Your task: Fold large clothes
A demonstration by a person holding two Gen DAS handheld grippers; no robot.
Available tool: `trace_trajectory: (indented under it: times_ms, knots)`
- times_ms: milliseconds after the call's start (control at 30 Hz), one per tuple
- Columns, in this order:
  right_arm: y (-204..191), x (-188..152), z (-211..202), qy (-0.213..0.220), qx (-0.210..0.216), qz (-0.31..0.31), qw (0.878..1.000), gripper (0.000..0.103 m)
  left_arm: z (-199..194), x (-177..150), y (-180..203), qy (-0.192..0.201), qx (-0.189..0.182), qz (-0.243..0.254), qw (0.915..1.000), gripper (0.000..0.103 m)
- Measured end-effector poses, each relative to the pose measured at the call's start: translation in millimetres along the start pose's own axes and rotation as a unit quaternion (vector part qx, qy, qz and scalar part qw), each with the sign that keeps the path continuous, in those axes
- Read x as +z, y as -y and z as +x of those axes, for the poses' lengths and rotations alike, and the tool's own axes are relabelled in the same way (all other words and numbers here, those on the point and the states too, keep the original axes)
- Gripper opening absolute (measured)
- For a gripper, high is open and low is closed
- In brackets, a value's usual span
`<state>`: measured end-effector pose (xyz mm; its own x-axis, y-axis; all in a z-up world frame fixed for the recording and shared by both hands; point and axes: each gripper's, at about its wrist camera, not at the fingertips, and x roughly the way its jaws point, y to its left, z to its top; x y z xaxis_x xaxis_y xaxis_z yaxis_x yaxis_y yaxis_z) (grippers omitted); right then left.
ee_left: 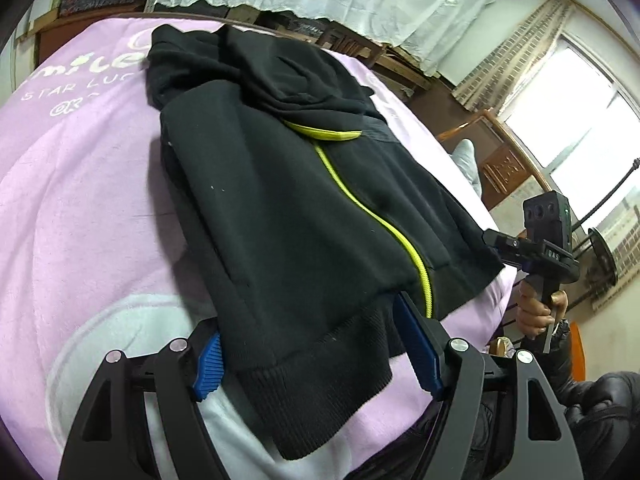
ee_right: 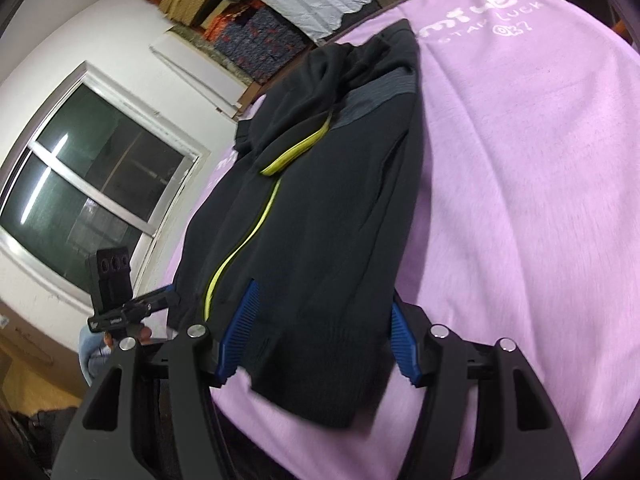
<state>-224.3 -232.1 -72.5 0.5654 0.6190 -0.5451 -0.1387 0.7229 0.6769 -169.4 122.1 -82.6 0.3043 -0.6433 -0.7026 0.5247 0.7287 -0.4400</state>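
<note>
A black fleece zip hoodie (ee_left: 280, 200) lies folded into a long narrow slab on a lilac plush blanket (ee_left: 80, 208) printed with white lettering. Its neon-yellow zipper (ee_left: 376, 216) runs in a shallow curve down the front, and the hood is bunched in soft creases at the far end from both grippers. The ribbed knit hem sits nearest the cameras.

The left gripper (ee_left: 308, 344) has its jaws spread wide, one ridged blue pad (ee_left: 210, 368) on either side of the ribbed hem, the cloth draped between and over them; the fingertips are hidden beneath the fabric, so a grip is not visible. The right gripper (ee_right: 316, 340) is likewise spread, its blue grooved pads (ee_right: 240, 332) flanking the hem corner with the fleece lying across the gap.

From the right gripper's view, a grey ribbed band (ee_right: 376, 98) crosses the shoulder. Beyond the bed stands a window (ee_right: 92, 200) with a white frame.
</note>
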Motion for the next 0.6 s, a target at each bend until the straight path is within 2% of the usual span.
trace_trajectory:
  times_ms: [133,200,233,300,333,367,400,500,600]
  knots:
    - [-6,-14,-8,0.011,-0.008,-0.025,1.0,0.049,6,1,-4,0.0,0.003,-0.005,1.0,0.07]
    - [2,-14,-4,0.007,-0.012,-0.011,1.0,0.043,10,4,-9,-0.001,0.0,-0.017,0.9999,0.069]
    - [6,-14,-2,0.006,-0.015,-0.002,1.0,0.035,9,4,-7,0.0,0.002,-0.016,0.9999,0.068]
    - [7,-14,-2,0.007,-0.022,-0.007,1.0,0.032,9,5,-4,0.004,0.012,-0.011,0.9999,0.058]
    - [6,-15,-2,0.009,-0.027,-0.013,1.0,0.03,9,4,-4,0.006,0.023,-0.008,0.9997,0.045]
    - [5,-17,-2,0.009,-0.033,-0.017,0.999,0.025,9,4,-4,0.01,0.031,-0.006,0.9994,0.027]
    - [4,-18,-2,0.01,-0.04,-0.023,0.999,0.02,7,4,-7,0.012,0.034,-0.009,0.9993,0.019]
    - [6,-18,-5,0.021,-0.029,-0.019,0.999,0.013,-1,6,-15,0.023,0.016,-0.027,0.9993,0.016]
    - [6,-16,-8,0.03,-0.007,-0.008,0.999,0.011,-12,9,-7,0.045,0.018,-0.011,0.9988,0.016]
